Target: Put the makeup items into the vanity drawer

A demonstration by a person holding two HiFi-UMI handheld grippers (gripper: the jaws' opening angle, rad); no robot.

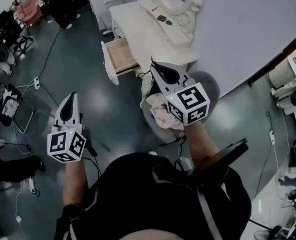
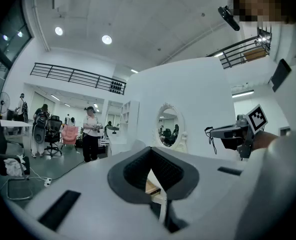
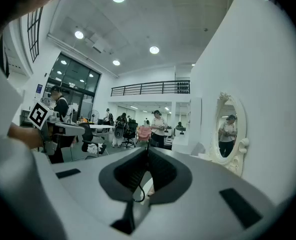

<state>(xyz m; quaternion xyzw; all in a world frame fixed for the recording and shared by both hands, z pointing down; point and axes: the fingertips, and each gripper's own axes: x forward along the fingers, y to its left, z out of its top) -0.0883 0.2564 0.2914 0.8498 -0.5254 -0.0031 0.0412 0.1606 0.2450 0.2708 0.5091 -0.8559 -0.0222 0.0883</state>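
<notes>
Fingers pressed together on both: left gripper (image 1: 70, 96) holds nothing, right gripper (image 1: 153, 64) shows only a thin dark strand I can't identify. Makeup items (image 1: 164, 19) lie on the table (image 1: 137, 31) beyond the open drawer (image 1: 107, 64), and both grippers hang well short of the drawer. Best to close in and spread the fingers before reaching.

Looks like a big recording lab: a vanity (image 1: 137, 29) against a mock wall (image 1: 248, 29), with cables (image 1: 48, 54) and office chairs (image 2: 51, 132) left of it.

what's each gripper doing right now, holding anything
Left gripper: closed, jaw tips together, holding nothing.
Right gripper: closed, jaw tips together, holding nothing.
</notes>
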